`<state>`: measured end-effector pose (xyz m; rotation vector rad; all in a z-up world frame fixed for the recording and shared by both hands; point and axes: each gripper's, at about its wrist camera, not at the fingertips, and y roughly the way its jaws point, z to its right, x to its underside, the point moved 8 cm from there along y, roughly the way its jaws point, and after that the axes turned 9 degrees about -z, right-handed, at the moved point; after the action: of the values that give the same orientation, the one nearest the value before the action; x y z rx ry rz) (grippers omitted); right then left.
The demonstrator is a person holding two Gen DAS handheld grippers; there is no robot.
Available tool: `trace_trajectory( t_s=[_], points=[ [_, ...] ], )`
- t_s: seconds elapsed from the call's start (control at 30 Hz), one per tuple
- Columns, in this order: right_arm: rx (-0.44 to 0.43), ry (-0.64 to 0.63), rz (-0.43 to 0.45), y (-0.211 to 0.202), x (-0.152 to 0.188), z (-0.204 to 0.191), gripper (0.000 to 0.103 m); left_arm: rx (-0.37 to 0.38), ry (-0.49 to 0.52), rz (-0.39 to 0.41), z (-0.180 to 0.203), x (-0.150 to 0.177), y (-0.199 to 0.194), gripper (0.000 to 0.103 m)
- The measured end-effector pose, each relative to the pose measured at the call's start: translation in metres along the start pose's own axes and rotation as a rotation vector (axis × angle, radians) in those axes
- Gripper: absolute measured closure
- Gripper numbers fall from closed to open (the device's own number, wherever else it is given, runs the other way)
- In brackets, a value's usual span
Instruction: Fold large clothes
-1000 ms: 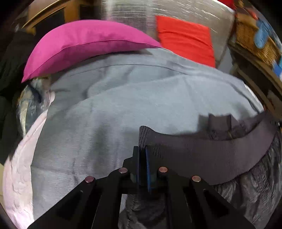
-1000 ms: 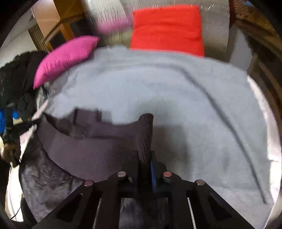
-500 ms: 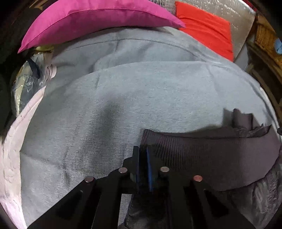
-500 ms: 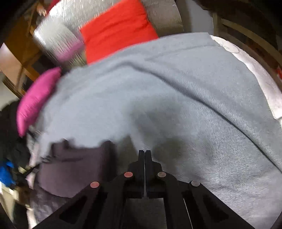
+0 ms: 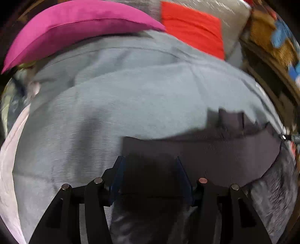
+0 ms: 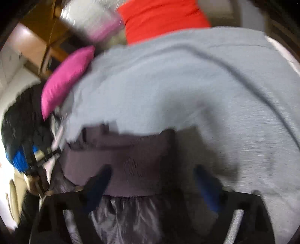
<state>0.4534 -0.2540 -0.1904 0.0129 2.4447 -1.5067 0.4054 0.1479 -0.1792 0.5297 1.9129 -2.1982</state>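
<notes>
Dark ribbed hem [image 5: 215,155] of the garment lies across the grey blanket [image 5: 131,105], its long axis running left to right in the lower frame. Left gripper [image 5: 149,169] and right gripper [image 6: 151,180], both pitched steeply downward, have just been opening; each straddles one hem end, released.

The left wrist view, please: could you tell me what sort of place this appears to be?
Probably a home living room or bedroom: a magenta fabric cushion and a red fabric cushion lean against grey upholstery, with a woven wicker basket alongside.
</notes>
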Motion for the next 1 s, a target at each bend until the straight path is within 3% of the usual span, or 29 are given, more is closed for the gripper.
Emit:
trace_trajectory(
  t_s=[0.03,0.07,0.13,0.23,0.3,0.4,0.53,0.57,0.63,0.67,0.7,0.8,0.83,0.9,0.93,0.97,1.0],
  points=[
    [0.055,-0.016,-0.010,0.002,0.003,-0.001,0.072,0.007,0.021,-0.003,0.005,0.000,0.002,0.075],
    [0.072,-0.031,-0.011,0.001,0.002,-0.003,0.079,-0.007,0.036,-0.015,0.008,-0.001,0.004,0.102],
    [0.126,-0.062,0.015,-0.011,-0.001,-0.005,0.088,-0.040,0.033,0.032,0.006,-0.006,-0.004,0.103],
    [0.189,-0.084,0.130,-0.049,-0.007,-0.005,0.092,-0.058,-0.023,0.095,-0.005,-0.018,-0.018,0.103],
    [0.222,-0.046,0.149,-0.050,-0.013,0.011,0.095,-0.083,-0.074,0.052,-0.022,-0.020,-0.003,0.103],
    [0.242,0.008,0.083,-0.012,-0.009,0.035,0.095,-0.111,-0.108,-0.026,-0.036,-0.009,0.025,0.103],
    [0.175,0.059,0.104,-0.003,-0.010,0.041,0.095,0.020,-0.145,0.034,-0.038,-0.009,0.009,0.103],
    [0.161,0.054,0.102,-0.004,-0.010,0.039,0.093,0.048,-0.142,0.046,-0.038,-0.010,0.003,0.098],
    [0.110,0.043,0.106,-0.009,-0.010,0.036,0.090,0.076,-0.132,0.051,-0.039,-0.012,-0.008,0.057],
    [0.092,0.047,0.111,-0.009,-0.010,0.034,0.088,0.084,-0.141,0.059,-0.041,-0.012,-0.013,0.026],
    [0.059,0.057,0.121,-0.012,-0.009,0.033,0.087,0.091,-0.150,0.070,-0.041,-0.012,-0.016,0.021],
    [-0.011,0.093,0.139,-0.015,-0.009,0.034,0.078,0.130,-0.110,0.049,-0.029,-0.010,-0.013,0.021],
    [-0.033,0.102,0.133,-0.015,-0.008,0.037,0.070,0.113,-0.093,0.030,-0.029,-0.011,-0.007,0.021],
    [-0.061,0.114,0.116,-0.012,-0.007,0.038,0.045,0.100,-0.054,-0.058,-0.018,-0.007,0.012,0.021],
    [-0.066,0.112,0.113,-0.011,-0.007,0.037,0.034,0.091,-0.048,-0.070,-0.014,-0.006,0.015,0.022],
    [-0.064,0.103,0.111,-0.009,-0.005,0.034,0.034,0.093,-0.032,-0.057,-0.009,-0.006,0.016,0.047],
    [-0.058,0.089,0.106,-0.008,-0.005,0.031,0.036,0.092,-0.017,-0.079,-0.004,-0.005,0.017,0.089]
  ],
)
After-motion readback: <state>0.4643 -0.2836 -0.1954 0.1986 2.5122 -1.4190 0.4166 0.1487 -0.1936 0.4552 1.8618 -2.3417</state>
